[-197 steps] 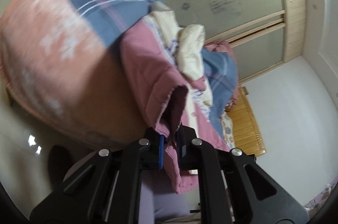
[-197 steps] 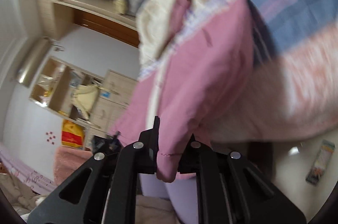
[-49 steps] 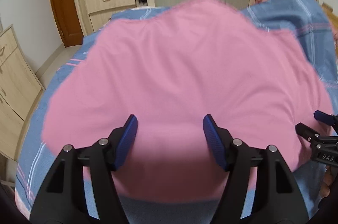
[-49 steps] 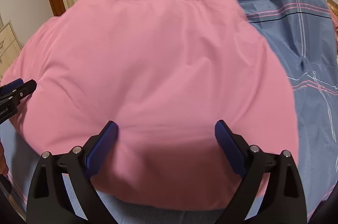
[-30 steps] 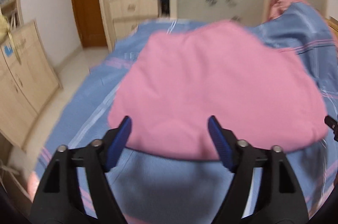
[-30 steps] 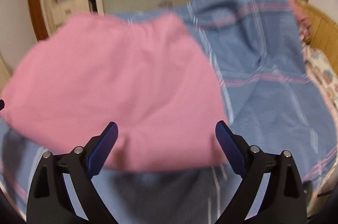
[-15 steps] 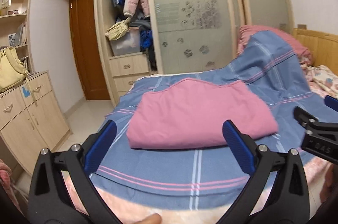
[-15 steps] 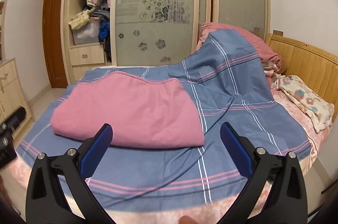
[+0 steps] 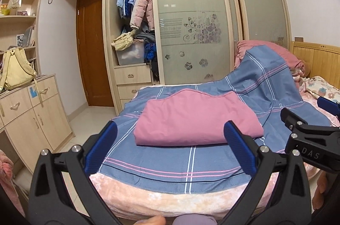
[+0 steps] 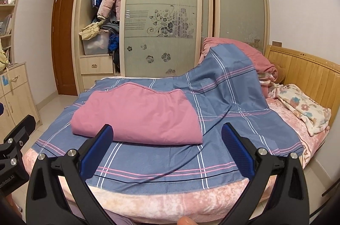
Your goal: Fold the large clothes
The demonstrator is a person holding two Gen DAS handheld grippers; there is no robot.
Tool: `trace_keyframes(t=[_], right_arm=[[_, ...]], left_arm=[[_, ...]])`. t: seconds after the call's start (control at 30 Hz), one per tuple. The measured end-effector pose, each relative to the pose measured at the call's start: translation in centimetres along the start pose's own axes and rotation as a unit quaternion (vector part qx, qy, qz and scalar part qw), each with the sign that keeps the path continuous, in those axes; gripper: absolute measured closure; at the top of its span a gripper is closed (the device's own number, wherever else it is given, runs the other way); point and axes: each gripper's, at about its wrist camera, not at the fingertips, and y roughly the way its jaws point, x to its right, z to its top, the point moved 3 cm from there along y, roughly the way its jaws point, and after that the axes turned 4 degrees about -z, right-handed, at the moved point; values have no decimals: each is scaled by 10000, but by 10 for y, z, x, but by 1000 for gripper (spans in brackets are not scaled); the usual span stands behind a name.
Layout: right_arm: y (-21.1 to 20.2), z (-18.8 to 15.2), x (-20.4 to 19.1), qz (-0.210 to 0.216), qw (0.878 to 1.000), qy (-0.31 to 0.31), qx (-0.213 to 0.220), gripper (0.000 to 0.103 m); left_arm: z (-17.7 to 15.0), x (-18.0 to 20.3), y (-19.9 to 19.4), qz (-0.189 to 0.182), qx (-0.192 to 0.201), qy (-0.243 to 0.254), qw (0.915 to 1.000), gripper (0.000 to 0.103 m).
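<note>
Matt pink cloth quilt (image 9: 197, 116), wooden headboard (image 10: 301, 74)

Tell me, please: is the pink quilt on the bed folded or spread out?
Folded. The pink quilt lies as a compact, thick rectangle with a rounded doubled edge at the front, on the blue plaid sheet.

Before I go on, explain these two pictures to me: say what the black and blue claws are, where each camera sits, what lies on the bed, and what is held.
Each picture comes from a camera mounted on a hand-held clamp tool and looks out along its two fingers. A person carries one in each hand. One view shows the left gripper, the other the right gripper. Both stand wide open and hold nothing. On the bed, a folded pink quilt lies on a blue plaid sheet. A floral blanket lies near the wooden headboard.
</note>
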Motion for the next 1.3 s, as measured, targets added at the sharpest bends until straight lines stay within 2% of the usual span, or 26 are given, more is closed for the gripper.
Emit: trace_keyframes(t=[0.53,1.3], right_arm=[[-1,-5,-4,-60,10000,-9,-39,1],[-5,-4,-6,8,10000,-51,37,1]], left_arm=[[0,8,7,-55,-145,125,9998,2],[1,15,7,-112,-130,112,9998,2]])
